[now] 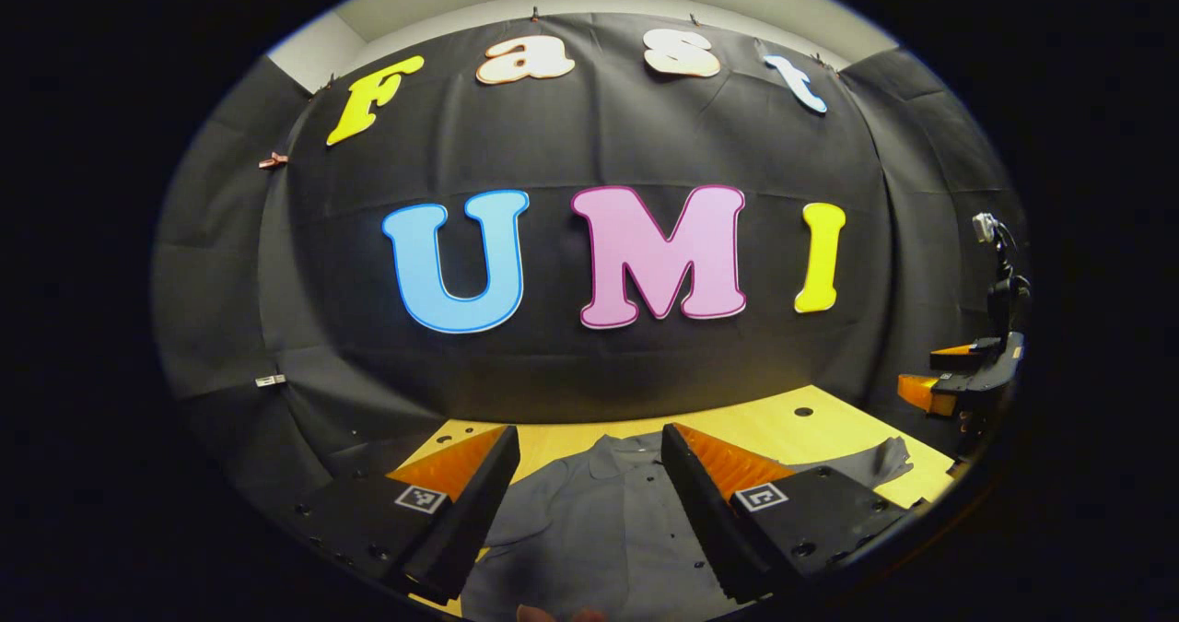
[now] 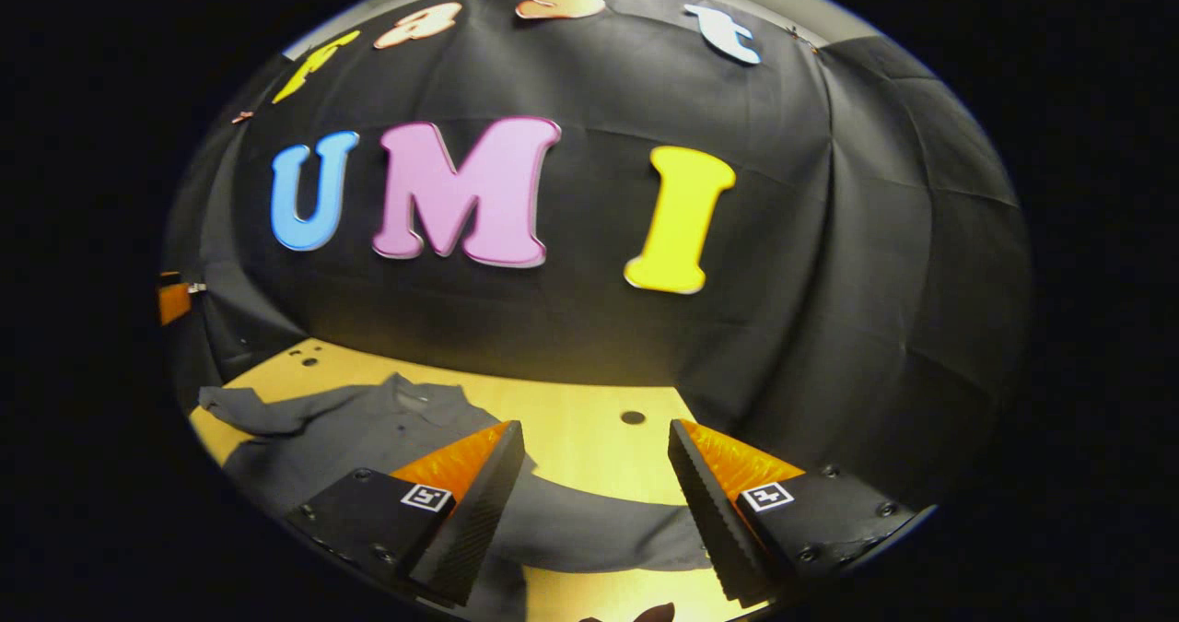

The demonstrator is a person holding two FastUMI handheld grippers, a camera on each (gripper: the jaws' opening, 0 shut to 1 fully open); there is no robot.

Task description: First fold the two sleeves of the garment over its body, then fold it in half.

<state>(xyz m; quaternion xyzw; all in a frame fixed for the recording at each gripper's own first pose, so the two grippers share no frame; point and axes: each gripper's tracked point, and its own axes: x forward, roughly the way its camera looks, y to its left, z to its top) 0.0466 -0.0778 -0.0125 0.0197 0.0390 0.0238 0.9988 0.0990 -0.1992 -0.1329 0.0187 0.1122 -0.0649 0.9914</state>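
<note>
A black cloth wall [image 1: 589, 143], soft and creased, curves behind a smooth pale wooden table [image 2: 589, 438] with small round holes drilled in it. On the table lies a grey garment [image 1: 599, 530], a collared shirt of thin matte cloth with a row of small dark buttons down its front, spread flat. In the left gripper view its collar [image 1: 626, 445] points toward the wall, so its long axis runs from the near edge to the wall, and one sleeve [image 1: 875, 463] reaches out sideways to the right. In the right gripper view the other sleeve [image 2: 249, 412] stretches left with a rumpled end.

The left gripper [image 1: 589, 502] hangs above the shirt's body, its two wedge-shaped ridged fingers spread wide with nothing between them. The right gripper [image 2: 597, 502] is likewise spread wide and empty, over the near sleeve [image 2: 599, 525] and bare wood. In the left gripper view, the right gripper [image 1: 963, 378] appears far right, above the table's edge.
</note>
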